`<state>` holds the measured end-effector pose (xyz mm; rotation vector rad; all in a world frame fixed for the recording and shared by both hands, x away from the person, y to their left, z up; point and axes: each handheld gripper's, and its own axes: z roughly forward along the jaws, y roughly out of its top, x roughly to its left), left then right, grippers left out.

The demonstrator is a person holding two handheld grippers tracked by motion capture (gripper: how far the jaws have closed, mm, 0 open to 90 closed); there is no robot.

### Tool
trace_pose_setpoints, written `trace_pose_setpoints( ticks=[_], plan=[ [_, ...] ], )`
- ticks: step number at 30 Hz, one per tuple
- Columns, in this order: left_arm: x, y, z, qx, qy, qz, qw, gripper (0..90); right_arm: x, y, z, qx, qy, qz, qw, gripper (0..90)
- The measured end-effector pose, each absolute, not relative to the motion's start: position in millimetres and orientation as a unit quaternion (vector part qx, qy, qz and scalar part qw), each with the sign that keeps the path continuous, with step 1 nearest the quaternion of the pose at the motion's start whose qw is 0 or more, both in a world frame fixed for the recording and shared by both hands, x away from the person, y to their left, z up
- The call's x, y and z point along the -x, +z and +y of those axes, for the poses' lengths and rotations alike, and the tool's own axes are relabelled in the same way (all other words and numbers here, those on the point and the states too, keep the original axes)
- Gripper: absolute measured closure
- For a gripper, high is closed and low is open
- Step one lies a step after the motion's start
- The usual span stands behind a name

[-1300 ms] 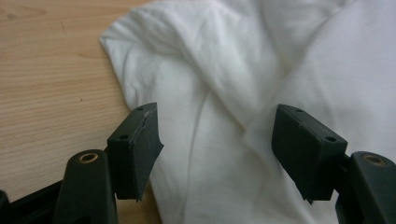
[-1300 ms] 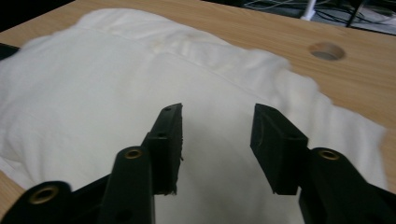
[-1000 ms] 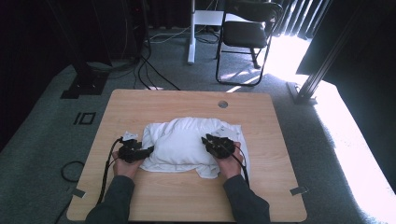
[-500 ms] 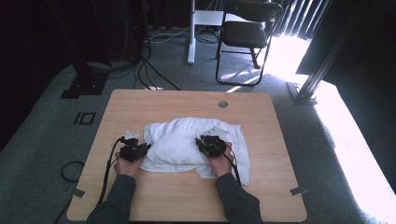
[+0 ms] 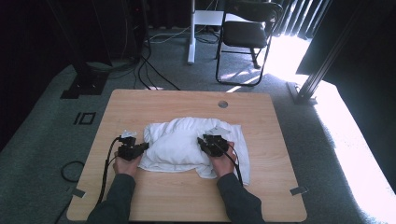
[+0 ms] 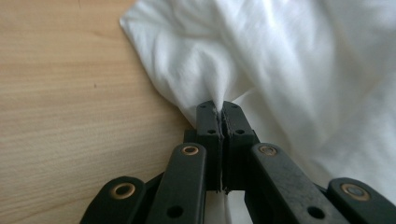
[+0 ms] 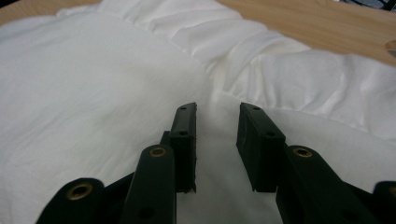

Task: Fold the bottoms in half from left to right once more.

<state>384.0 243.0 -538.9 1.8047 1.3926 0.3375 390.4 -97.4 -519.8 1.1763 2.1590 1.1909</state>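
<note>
A crumpled white cloth point(image 5: 182, 140) lies in a heap at the middle of the wooden table point(image 5: 163, 100). At the cloth's left edge, my left gripper point(image 5: 144, 147) is shut on a pinched fold of the cloth point(image 6: 261, 60). Its jaws point(image 6: 221, 108) meet with the fabric squeezed between them, just above the wood. My right gripper point(image 5: 201, 140) rests on top of the heap toward its right side, pointing left. In the right gripper view, its jaws point(image 7: 216, 114) stand apart over the cloth point(image 7: 93, 84), have opened slightly, and grip nothing.
A black chair point(image 5: 247, 32) and a white post stand on the carpet beyond the table's far edge, with cables point(image 5: 149, 74) trailing at the far left. A round hole point(image 5: 223, 104) sits near the table's far edge. Bare wood surrounds the cloth.
The right hand has edged slightly to the left over the cloth. The left hand has stayed at the cloth's left edge.
</note>
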Motion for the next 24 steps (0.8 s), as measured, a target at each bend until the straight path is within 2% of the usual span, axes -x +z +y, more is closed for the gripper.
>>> trace_pose_setpoints(
  ticks=[7,18,24],
  plan=[
    [-377,-505,242,-0.703,0.144,0.524,0.458,89.7,-392,-532,-93,-0.422,0.408,0.785,0.201,67.6],
    [-368,-445,216,-0.711,0.167,0.452,0.512,89.9,-392,-544,-86,-0.423,0.405,0.789,0.188,69.8],
    [-371,-423,197,-0.713,0.168,0.42,0.536,89.9,-383,-549,-61,-0.412,0.415,0.79,0.187,72.2]
  ],
)
